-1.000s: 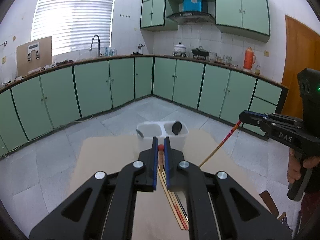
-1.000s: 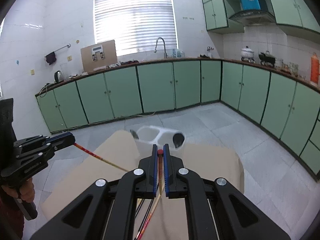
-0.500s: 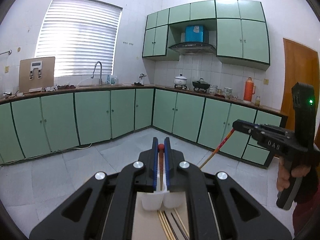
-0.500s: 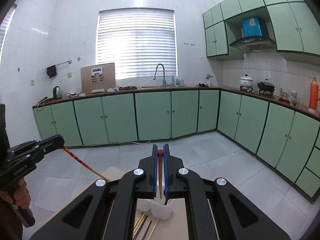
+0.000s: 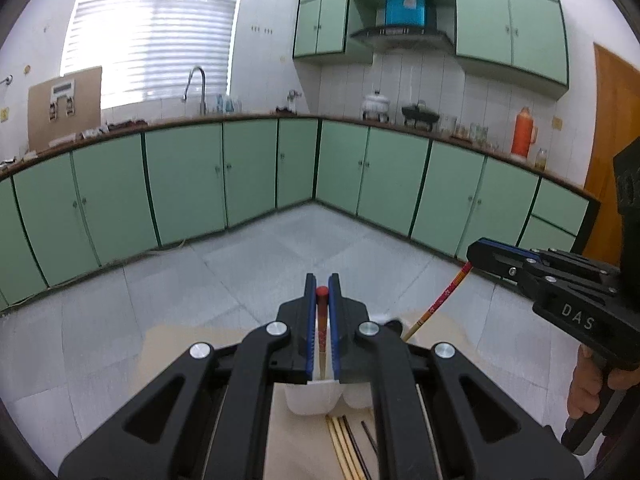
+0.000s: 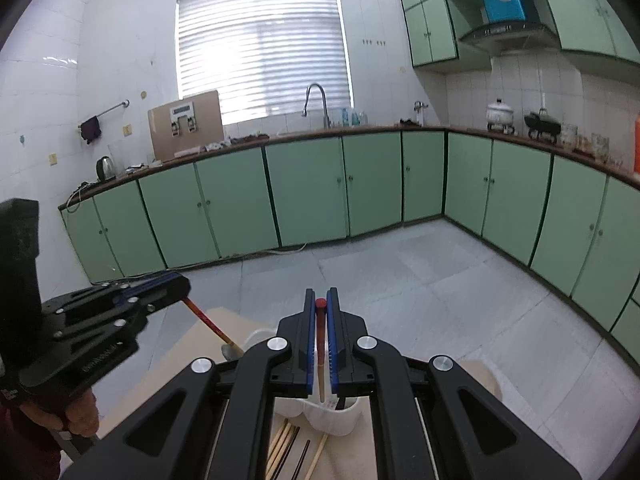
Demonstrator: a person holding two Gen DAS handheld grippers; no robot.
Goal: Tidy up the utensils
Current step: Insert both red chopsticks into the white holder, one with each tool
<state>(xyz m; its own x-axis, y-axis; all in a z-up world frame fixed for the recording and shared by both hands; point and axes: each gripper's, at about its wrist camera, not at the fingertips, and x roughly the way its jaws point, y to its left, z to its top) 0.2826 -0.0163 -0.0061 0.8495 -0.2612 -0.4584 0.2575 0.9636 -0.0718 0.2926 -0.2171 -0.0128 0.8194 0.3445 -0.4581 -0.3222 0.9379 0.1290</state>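
My left gripper [image 5: 322, 280] is shut on a red-topped chopstick [image 5: 321, 320] that hangs down between its blue pads. The stick's lower end is just above the white two-compartment holder [image 5: 316, 398]. My right gripper [image 6: 320, 296] is shut the same way on a second red-topped chopstick [image 6: 321, 344], whose tip reaches into the holder [image 6: 336, 418]. In each view the other gripper shows from the side, the right gripper [image 5: 476, 254] and the left gripper [image 6: 180, 286], each with its stick slanting down toward the holder. Most of the holder is hidden behind the fingers.
Several loose chopsticks [image 5: 348, 440] lie on the tan table [image 5: 180, 344] just in front of the holder, also seen as loose chopsticks [image 6: 288, 448]. A hand [image 5: 588, 384] grips the right tool. Green cabinets and a grey tiled floor lie beyond the table's far edge.
Both grippers have moved forward together with their chopsticks. The holder, which stood ahead of the fingertips, now sits under them. Neither grip has changed.
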